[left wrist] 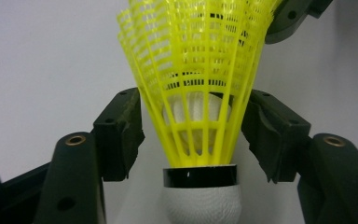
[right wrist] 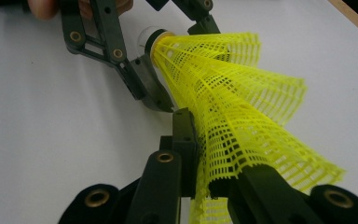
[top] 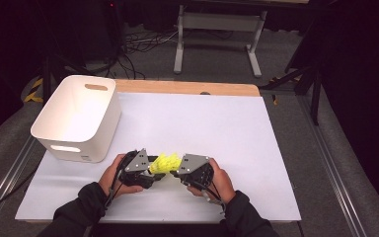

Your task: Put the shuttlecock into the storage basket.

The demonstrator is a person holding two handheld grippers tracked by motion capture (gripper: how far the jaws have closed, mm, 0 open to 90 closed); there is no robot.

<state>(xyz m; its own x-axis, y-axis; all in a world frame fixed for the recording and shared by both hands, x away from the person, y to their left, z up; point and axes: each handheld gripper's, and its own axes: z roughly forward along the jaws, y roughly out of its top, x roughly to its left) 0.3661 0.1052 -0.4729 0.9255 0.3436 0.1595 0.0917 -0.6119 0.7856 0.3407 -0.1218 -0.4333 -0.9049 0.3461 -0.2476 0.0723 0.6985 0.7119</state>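
Observation:
A yellow plastic shuttlecock [top: 165, 162] with a white cork and a black band hangs between both grippers, low over the white table near its front edge. In the left gripper view my left gripper [left wrist: 196, 135] has its pads [left wrist: 121, 130] against both sides of the skirt's narrow end [left wrist: 196, 93], just above the cork [left wrist: 200, 203]. My right gripper [right wrist: 219, 163] is shut on the wide rim of the skirt [right wrist: 242, 107], which is pinched flat between its jaws. The left gripper [right wrist: 177, 58] shows at the cork end in the right gripper view. From above, left gripper [top: 153, 168] and right gripper [top: 177, 170] face each other.
A white plastic bin [top: 103, 128] with handle slots stands at the table's left side, behind the left hand. The white mat [top: 202, 123] stretches back to a wooden strip [top: 187, 88]. Cables and a grey table frame [top: 217, 22] lie on the floor beyond.

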